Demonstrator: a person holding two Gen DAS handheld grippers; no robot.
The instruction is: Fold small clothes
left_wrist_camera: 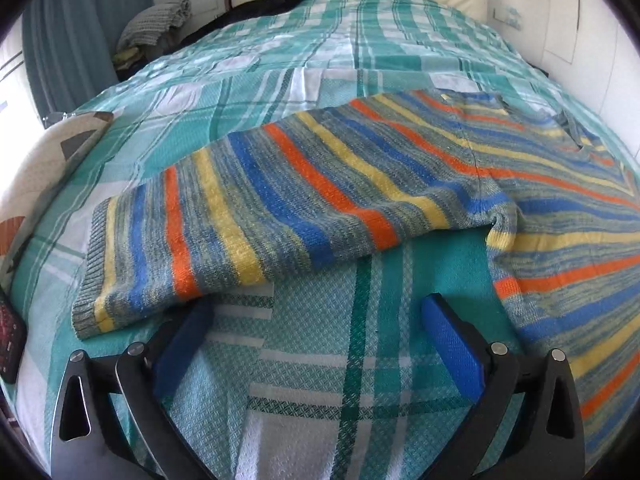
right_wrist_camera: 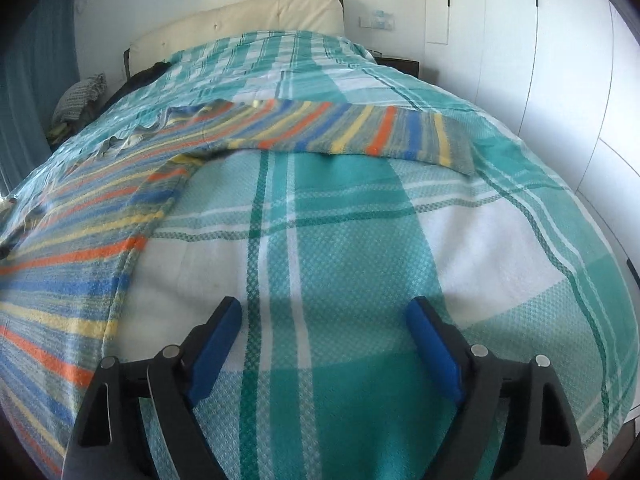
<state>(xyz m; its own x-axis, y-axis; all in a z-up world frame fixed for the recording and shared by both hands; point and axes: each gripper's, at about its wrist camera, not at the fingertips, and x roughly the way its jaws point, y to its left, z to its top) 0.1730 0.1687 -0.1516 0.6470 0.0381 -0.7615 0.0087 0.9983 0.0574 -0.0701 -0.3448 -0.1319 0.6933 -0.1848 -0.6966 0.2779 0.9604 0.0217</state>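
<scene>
A striped knit sweater (left_wrist_camera: 320,192) in blue, orange, yellow and grey lies flat on a teal plaid bedspread (left_wrist_camera: 320,360). Its left sleeve stretches out in the left wrist view, cuff (left_wrist_camera: 96,272) at the left. My left gripper (left_wrist_camera: 316,316) is open and empty, just below that sleeve, over bare bedspread. In the right wrist view the sweater (right_wrist_camera: 72,248) has its body at the left and its right sleeve (right_wrist_camera: 360,132) runs across the far middle. My right gripper (right_wrist_camera: 324,316) is open and empty over the bedspread (right_wrist_camera: 360,280), well short of the sleeve.
A cream headboard (right_wrist_camera: 248,16) stands at the far end. Folded clothes (left_wrist_camera: 156,28) are piled at the far left beside a teal curtain (left_wrist_camera: 80,32). A patterned pillow (left_wrist_camera: 44,172) and a dark phone-like object (left_wrist_camera: 10,344) lie at the left edge. White wardrobe doors (right_wrist_camera: 540,60) are on the right.
</scene>
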